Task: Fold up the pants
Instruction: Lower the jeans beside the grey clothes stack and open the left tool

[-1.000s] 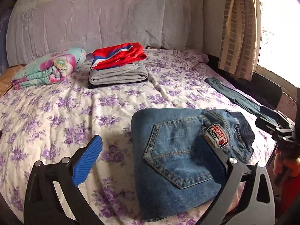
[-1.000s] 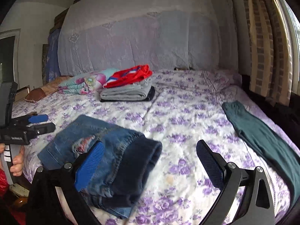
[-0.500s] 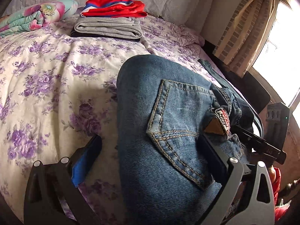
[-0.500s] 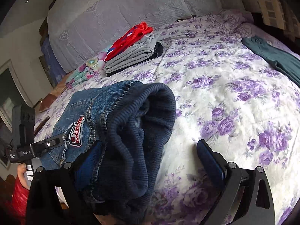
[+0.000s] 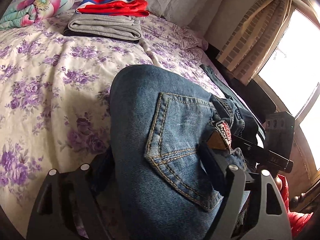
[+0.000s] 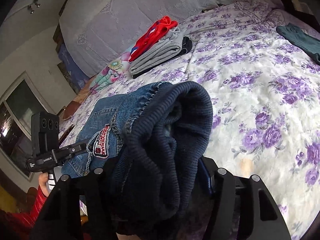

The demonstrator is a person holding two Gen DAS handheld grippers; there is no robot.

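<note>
Bare bedspread point(image 5: 60, 84) lies open beyond the jeans point(image 5: 160, 140); a clothes stack point(image 5: 106, 26) blocks the far end.

Since a second ago we drop both grippers onto the folded jeans point(image 5: 160, 140). Left gripper point(image 5: 156, 172), then wide and off the denim, now straddles the pocket side, jaws closing. Right gripper point(image 6: 160, 172) does likewise at the ribbed waistband point(image 6: 170, 130), jaws closing. The jeans now fill both views.

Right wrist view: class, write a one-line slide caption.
Right gripper closing around the folded jeans at their ribbed waistband on the floral bedspread.
</note>
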